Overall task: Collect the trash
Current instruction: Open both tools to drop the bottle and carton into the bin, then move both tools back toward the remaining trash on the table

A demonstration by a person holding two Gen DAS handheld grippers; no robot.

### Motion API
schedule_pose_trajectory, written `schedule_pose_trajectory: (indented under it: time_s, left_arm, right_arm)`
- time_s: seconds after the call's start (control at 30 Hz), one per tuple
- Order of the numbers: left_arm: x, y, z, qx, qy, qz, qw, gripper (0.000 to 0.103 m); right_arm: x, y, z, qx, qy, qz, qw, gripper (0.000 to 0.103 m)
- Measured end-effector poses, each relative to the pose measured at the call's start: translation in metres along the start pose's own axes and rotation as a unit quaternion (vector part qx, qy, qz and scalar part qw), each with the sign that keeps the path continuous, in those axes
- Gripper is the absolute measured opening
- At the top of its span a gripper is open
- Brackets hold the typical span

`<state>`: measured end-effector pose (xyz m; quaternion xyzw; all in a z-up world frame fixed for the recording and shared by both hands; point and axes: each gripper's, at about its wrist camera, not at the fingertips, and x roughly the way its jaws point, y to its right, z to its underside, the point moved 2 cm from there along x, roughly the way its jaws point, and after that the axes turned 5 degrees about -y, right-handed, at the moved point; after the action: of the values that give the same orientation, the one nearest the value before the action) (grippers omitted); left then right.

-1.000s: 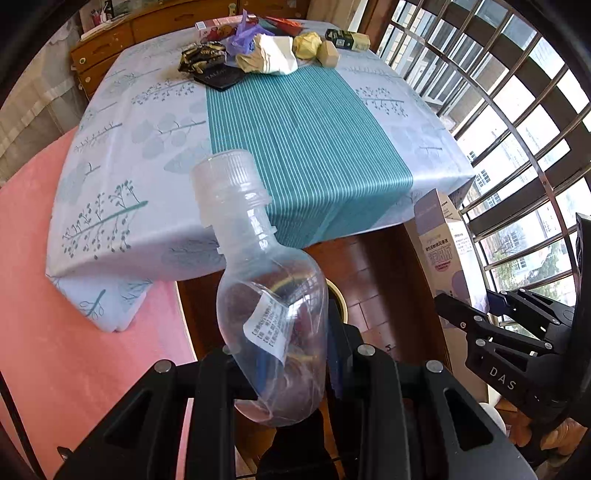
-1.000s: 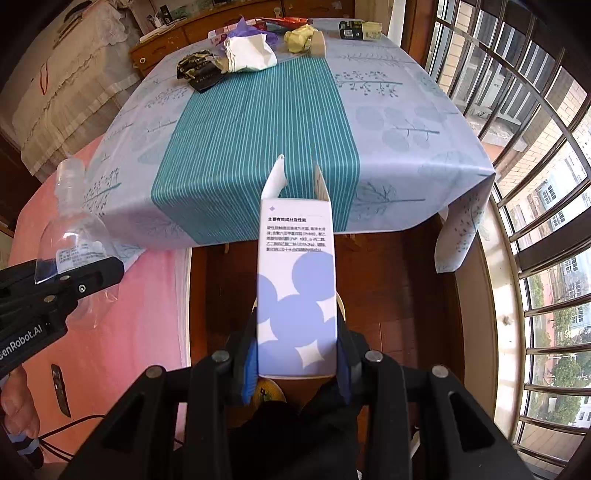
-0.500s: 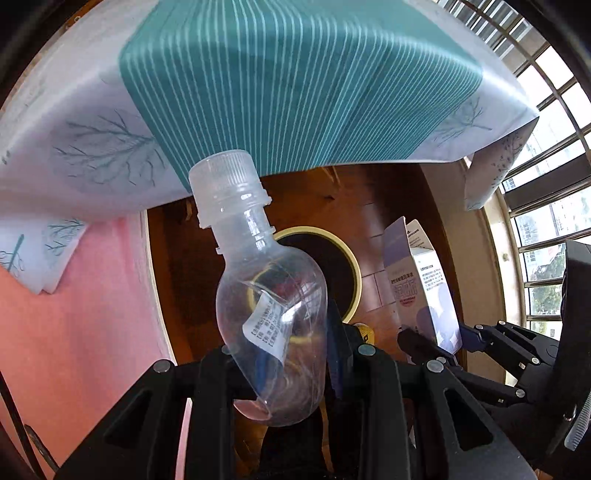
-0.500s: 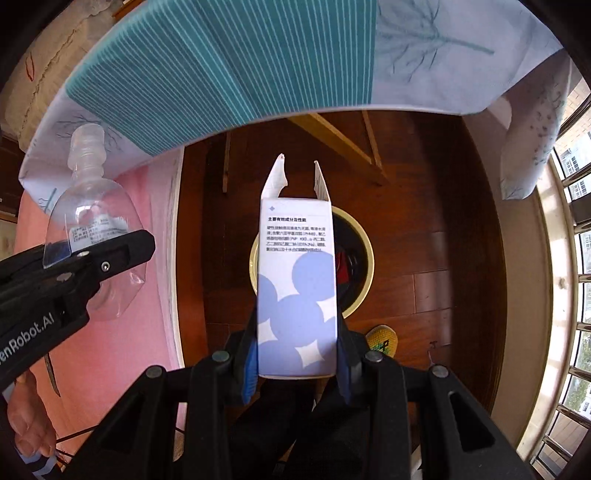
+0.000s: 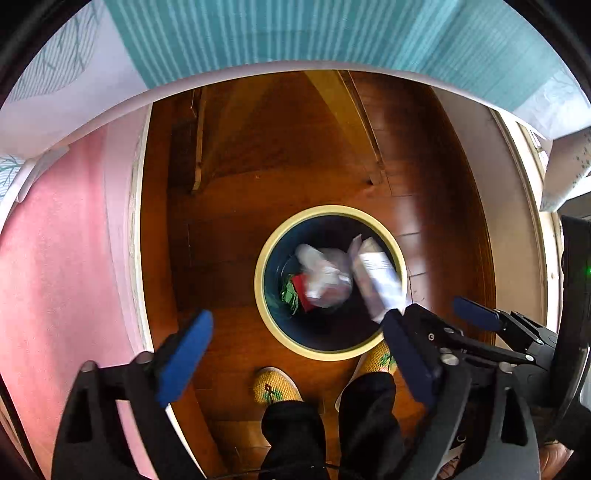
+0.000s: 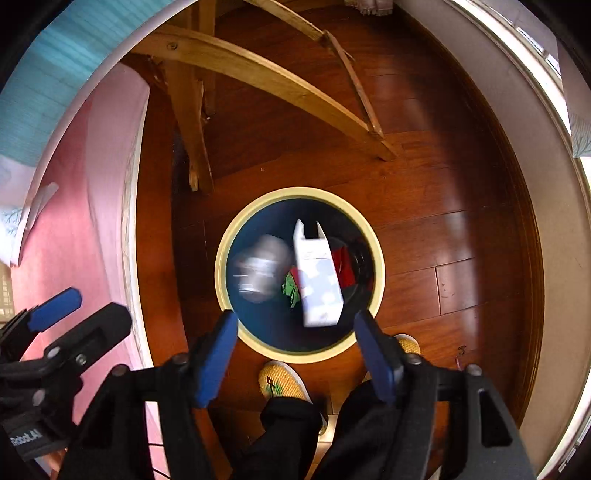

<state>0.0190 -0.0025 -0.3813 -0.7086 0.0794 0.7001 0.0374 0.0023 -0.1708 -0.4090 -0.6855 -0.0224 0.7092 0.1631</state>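
Two black two-finger grippers with blue pads are hanging over one round waste bin (image 5: 260, 288) with a cream rim and a dark blue inside, standing on the glossy brown wooden floor (image 5: 436, 155). The left gripper (image 5: 295, 350) is pointing down with its jaws opening, wide apart, nothing between them. The right gripper (image 6: 299, 350) is likewise opening, its pads clear of everything.

Two pieces of trash are sitting inside the bin's mouth, both blurred: one clear, rounded plastic bottle (image 5: 325, 280) with a white label, and one tall white cardboard carton (image 6: 319, 284) printed with pale blue dots, its two top flaps standing open. Whether they are resting or in mid-air is hard to judge from the blur. Beneath them are lying one red flat scrap (image 6: 341, 267) and one crumpled green scrap (image 6: 290, 288).

Two yellow knitted slippers (image 6: 280, 382) and two black trouser legs (image 5: 291, 439) are showing at the near rim. A teal striped tablecloth (image 5: 280, 29) is hanging above, and a pink fabric (image 5: 62, 258) is lying on the left.
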Motion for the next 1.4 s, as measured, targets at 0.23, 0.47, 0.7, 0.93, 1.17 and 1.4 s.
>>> schedule_pose_trajectory:
  time_s: [0.23, 0.47, 0.7, 0.93, 1.17, 1.4]
  left_arm:
    - [-0.015, -0.003, -0.001, -0.007, 0.019, -0.005, 0.9998, 0.095]
    - [-0.034, 0.004, -0.003, -0.008, 0.026, -0.009, 0.9996, 0.095]
    - [-0.086, 0.012, -0.003, 0.007, 0.043, -0.012, 0.999, 0.095]
    - [-0.164, 0.016, -0.007, 0.028, 0.093, -0.01, 0.9953, 0.095]
    - [-0.255, 0.012, -0.008, 0.046, 0.161, 0.002, 0.9859, 0.095]
    - [-0.34, 0.005, -0.007, 0.059, 0.232, 0.009, 0.9709, 0.095]
  right_arm:
    - [-0.015, 0.007, 0.001, 0.017, 0.011, -0.002, 1.0, 0.067]
    - [-0.036, 0.01, 0.003, 0.032, 0.022, -0.007, 0.999, 0.067]
    - [-0.082, 0.0, 0.004, 0.036, 0.045, -0.009, 0.998, 0.067]
    - [-0.158, -0.023, 0.01, 0.018, 0.101, 0.004, 0.995, 0.067]
    - [-0.233, -0.05, 0.022, 0.001, 0.141, -0.003, 0.99, 0.067]
    - [-0.317, -0.076, 0.027, -0.007, 0.205, 0.001, 0.979, 0.067]
